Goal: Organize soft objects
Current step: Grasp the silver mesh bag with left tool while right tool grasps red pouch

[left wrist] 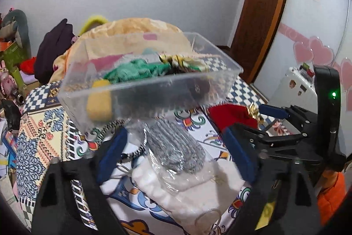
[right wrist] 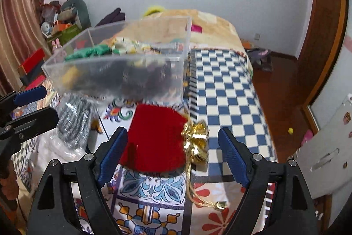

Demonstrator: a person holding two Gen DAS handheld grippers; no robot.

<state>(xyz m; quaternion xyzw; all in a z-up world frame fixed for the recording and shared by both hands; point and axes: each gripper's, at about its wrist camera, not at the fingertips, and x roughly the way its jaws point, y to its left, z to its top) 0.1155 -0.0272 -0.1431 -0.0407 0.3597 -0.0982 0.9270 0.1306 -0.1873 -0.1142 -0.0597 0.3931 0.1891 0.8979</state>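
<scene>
on the bed's patterned cover (left wrist: pixel 39 136), toward the left, the left gripper (left wrist: pixel 176 153) points down with its blue-padded fingers (left wrist: pixel 111 152) spread apart. between them, not pinched, lies a clear plastic packet of grey-and-white knit (left wrist: pixel 176 147), resting on a white soft bundle (left wrist: pixel 176 191). no pad presses on it. just beyond stands the clear plastic box (left wrist: pixel 151 80), tilted in both views, already holding a green knit piece (left wrist: pixel 132 72), a yellow sponge-like block (left wrist: pixel 99 102) and something dark along its near wall. behind the box is a heap of orange-beige bedding (left wrist: pixel 136 25). to the right of the packet, the red velvet pouch (right wrist: pixel 154 138) lies flat on the cover, its gold bow (right wrist: pixel 197 142) at the right edge and a gold cord with a small bell (right wrist: pixel 221 205) trailing toward the camera. the right gripper (right wrist: pixel 172 155) hangs over the pouch, fingers (right wrist: pixel 232 156) wide apart either side of it, touching nothing. farther right the cover turns to blue-and-white checks (right wrist: pixel 222 89).
</scene>
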